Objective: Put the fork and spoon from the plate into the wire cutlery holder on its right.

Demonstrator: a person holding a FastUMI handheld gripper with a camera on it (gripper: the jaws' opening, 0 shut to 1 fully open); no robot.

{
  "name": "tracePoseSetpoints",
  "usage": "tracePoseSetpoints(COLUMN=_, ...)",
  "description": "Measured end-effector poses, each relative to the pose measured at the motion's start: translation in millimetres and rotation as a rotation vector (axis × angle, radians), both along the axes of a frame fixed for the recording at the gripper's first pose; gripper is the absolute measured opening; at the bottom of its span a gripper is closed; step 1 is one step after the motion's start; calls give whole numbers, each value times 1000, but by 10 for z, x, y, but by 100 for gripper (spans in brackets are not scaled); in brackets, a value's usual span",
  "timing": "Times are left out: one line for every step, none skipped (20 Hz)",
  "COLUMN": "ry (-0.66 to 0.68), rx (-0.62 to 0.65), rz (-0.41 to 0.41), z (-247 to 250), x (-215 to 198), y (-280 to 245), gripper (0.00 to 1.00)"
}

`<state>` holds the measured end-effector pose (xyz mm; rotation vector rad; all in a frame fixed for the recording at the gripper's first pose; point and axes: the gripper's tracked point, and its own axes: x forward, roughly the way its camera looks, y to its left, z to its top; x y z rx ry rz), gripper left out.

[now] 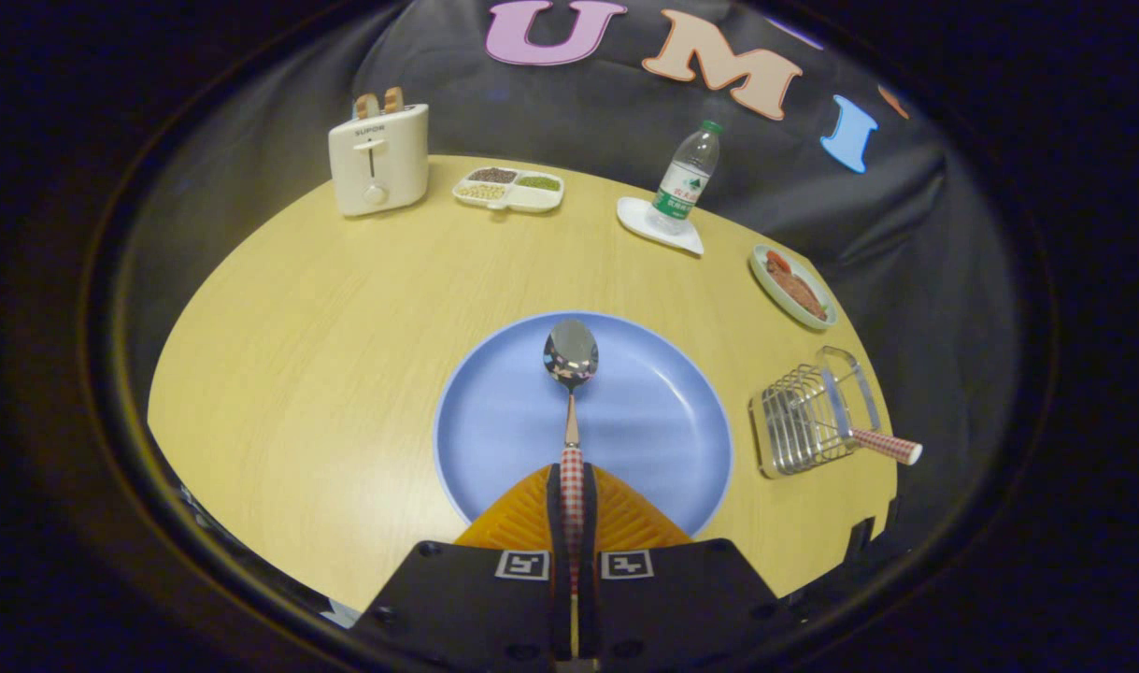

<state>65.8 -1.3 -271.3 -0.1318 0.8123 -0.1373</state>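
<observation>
I'm clamping the spoon [571, 355] by its checked handle w/ my gripper [572, 486], over the plate [494, 421]. Fork [887, 446] looks to be sitting in the wire cutlery holder [812, 411] already. Spoon's still needing to go in there.

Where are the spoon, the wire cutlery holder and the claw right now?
spoon [571, 353]: gripper view, on its bowl, above the blue plate [494, 421].
wire cutlery holder [803, 421]: gripper view, on its wire side, right of the plate.
claw [572, 486]: gripper view, between its fingertips, shut on the spoon's checked handle.
</observation>
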Motion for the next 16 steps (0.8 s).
tracePoseSetpoints(ry=1, rx=13, rz=-13, z=73, x=-3, y=1, gripper=6)
tracePoseSetpoints(ry=2, rx=25, rz=-31, z=139, x=-5, y=-13, gripper=6)
tracePoseSetpoints(ry=8, rx=31, rz=-55, z=207, x=-10, y=-44, gripper=6)
tracePoseSetpoints(ry=14, rx=35, rz=-78, z=287, x=-28, y=-84, gripper=6)
tracePoseSetpoints(ry=22, rx=37, rz=-102, z=360, x=-45, y=-123, gripper=6)
tracePoseSetpoints(ry=31, rx=42, rz=-128, z=432, x=-63, y=-174, gripper=6)
tracePoseSetpoints(ry=42, rx=52, rz=-155, z=496, x=-75, y=-211, gripper=6)
tracePoseSetpoints(ry=61, rx=66, rz=-182, z=530, x=-104, y=-240, gripper=6)
tracePoseSetpoints(ry=87, rx=80, rz=-213, z=569, x=-151, y=-283, gripper=6)
tracePoseSetpoints(ry=115, rx=92, rz=-242, z=613, x=-208, y=-355, gripper=6)
tracePoseSetpoints(ry=143, rx=106, rz=-272, z=655, x=-252, y=-405, gripper=6)
tracePoseSetpoints(ry=172, rx=121, rz=-300, z=700, x=-298, y=-453, gripper=6)
tracePoseSetpoints(ry=200, rx=136, rz=-328, z=751, x=-330, y=-512, gripper=6)
tracePoseSetpoints(ry=231, rx=155, rz=-356, z=788, x=-371, y=-558, gripper=6)
tracePoseSetpoints(ry=260, rx=179, rz=-382, z=828, x=-405, y=-596, gripper=6)
tracePoseSetpoints(ry=288, rx=202, rz=-409, z=856, x=-426, y=-638, gripper=6)
